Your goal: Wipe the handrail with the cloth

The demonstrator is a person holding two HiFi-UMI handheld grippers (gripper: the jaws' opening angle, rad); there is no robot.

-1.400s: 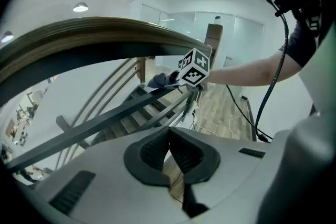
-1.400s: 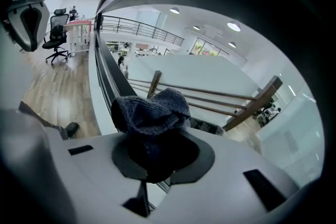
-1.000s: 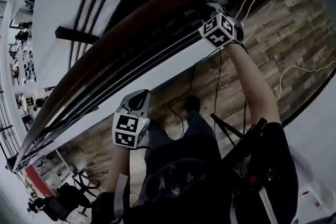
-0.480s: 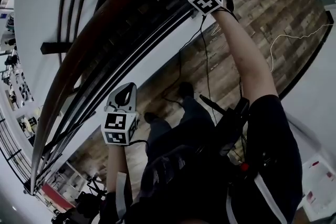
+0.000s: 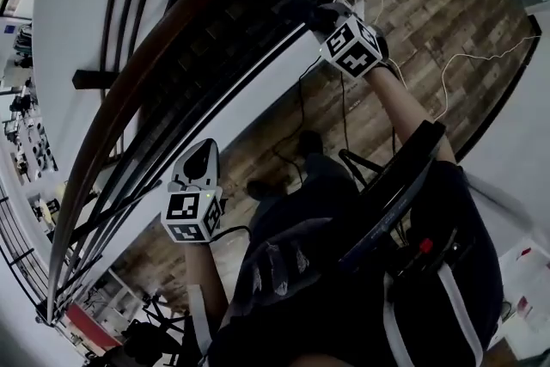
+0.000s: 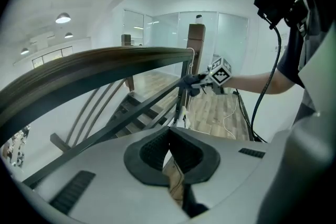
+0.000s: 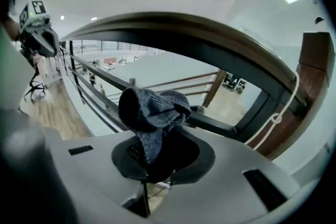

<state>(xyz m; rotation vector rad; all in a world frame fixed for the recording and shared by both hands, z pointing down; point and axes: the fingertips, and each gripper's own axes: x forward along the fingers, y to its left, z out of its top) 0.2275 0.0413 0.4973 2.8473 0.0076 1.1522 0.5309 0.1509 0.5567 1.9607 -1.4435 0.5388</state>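
Right hand-held gripper (image 7: 155, 164) clamps the cloth (image 7: 152, 113) near the handrail (image 7: 210, 34)

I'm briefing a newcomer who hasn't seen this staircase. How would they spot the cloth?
Find the long curved wooden handrail above the dark metal bars. Beside it, the right tool pinches the cloth: a crumpled dark grey knitted wad, the only soft thing there.

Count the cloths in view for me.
1: the grey cloth, pinched in the right gripper, off the handrail. The left gripper holds none.
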